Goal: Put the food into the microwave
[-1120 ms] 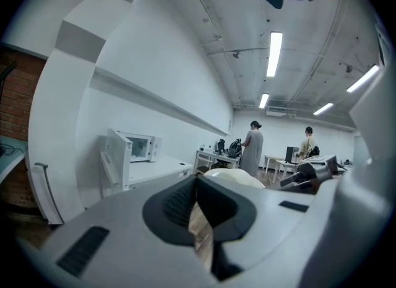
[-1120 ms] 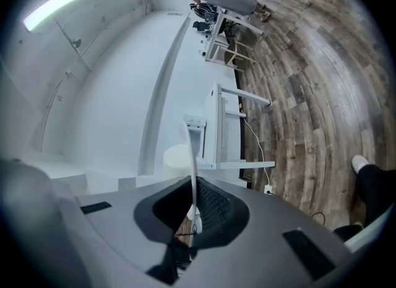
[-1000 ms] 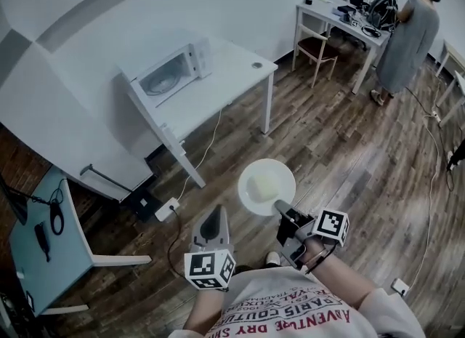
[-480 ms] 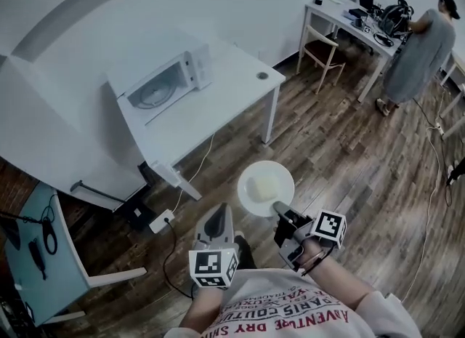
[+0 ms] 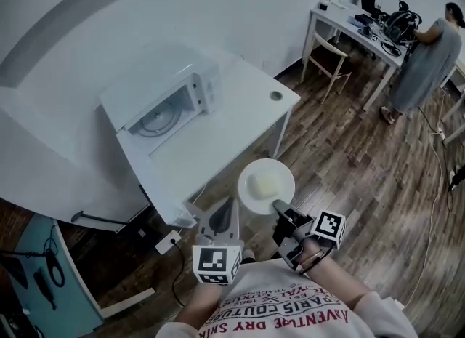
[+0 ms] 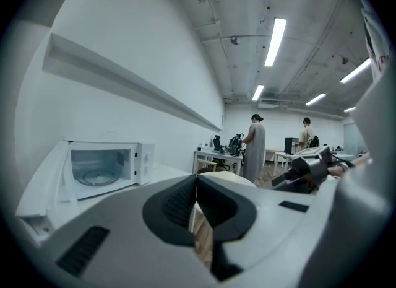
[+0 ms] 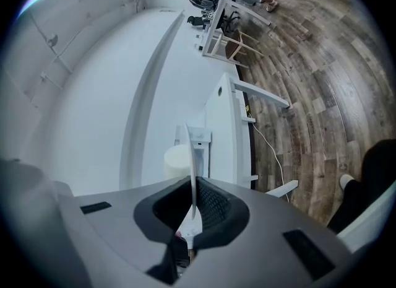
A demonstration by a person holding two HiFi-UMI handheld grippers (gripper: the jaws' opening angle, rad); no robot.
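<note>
- Right gripper (image 5: pixel 280 207): jaws are pinching the near rim of the white plate (image 5: pixel 285 175), which is hovering off the table, well apart from the microwave (image 5: pixel 171 100).
- Food (image 5: pixel 263 182): pale lump, sitting at the plate's centre, outside the microwave.
- Left gripper (image 5: pixel 229 210): jaws are pressing together on nothing, well apart from the microwave.
- Microwave: standing on the white table (image 5: pixel 218 137), door hanging open.

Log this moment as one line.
right gripper: shut on plate with food | left gripper: shut, empty | microwave: door open
</note>
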